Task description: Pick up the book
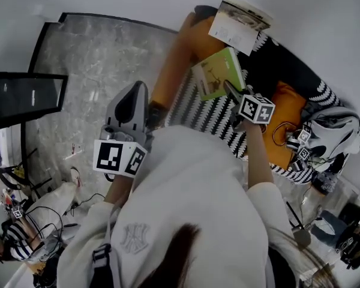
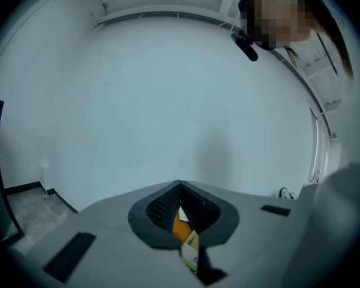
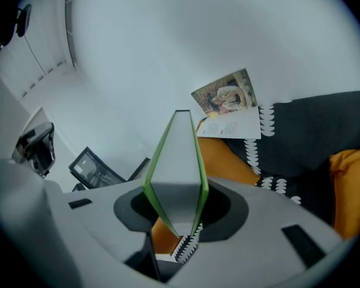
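Your right gripper (image 3: 179, 212) is clamped on the green book (image 1: 219, 72). The jaws stand about half apart, one pad pressing on each cover, and the grey page block faces you end-on and upright between them. From above, the grip sits at the book's near right corner. The rest of the book tilts away to the far left, over the black-and-white patterned throw (image 1: 207, 117) on the orange sofa (image 1: 179, 53). By the look of it the book is clear of the throw, with nothing under it but air, so I'd call the pick-up as good as done. What's left is keeping that corner grip firm so the free end doesn't sag or twist out.

Further off, an open booklet (image 1: 240, 20) leans against the wall at the far end of the sofa, well apart from your book and untouched.

Your left gripper (image 2: 180, 201) is over on the left, above the grey floor (image 1: 90, 65). Its jaws are drawn close together with nothing between them, and only a sliver of the sofa shows past them. It has no part in this lift.
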`<move>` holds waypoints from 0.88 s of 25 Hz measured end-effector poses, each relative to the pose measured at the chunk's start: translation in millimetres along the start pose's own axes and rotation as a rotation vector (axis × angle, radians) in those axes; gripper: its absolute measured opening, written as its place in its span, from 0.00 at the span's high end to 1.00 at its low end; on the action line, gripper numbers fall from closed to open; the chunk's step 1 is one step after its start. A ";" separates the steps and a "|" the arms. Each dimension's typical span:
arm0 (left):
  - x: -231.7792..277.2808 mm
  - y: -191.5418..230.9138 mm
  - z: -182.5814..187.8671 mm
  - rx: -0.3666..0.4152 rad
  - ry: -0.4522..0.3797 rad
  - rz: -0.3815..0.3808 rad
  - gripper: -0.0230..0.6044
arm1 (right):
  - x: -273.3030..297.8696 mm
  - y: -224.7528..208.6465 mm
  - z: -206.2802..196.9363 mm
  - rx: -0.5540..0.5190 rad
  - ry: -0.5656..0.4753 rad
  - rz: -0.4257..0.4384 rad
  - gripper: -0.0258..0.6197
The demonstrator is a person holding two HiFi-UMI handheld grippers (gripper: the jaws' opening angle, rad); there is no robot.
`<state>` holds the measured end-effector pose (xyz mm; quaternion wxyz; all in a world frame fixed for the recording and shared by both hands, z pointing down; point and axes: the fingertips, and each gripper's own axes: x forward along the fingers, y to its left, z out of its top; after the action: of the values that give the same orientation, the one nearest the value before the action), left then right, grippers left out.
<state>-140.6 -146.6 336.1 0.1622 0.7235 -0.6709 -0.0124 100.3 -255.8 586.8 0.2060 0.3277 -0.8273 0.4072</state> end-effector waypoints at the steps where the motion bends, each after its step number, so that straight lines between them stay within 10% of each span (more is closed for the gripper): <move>1: -2.4 0.2 -1.6 0.001 0.002 -0.005 0.95 | -7.4 5.0 2.9 0.006 -0.021 0.003 0.73; 22: -13.6 -4.0 -4.6 -0.020 -0.020 -0.066 0.95 | -161.7 101.0 48.2 0.085 -0.336 0.107 0.73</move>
<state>-137.0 -132.1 336.7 0.1620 0.7434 -0.6482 -0.0318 138.3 -188.4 406.0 0.0289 0.3552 -0.8484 0.3915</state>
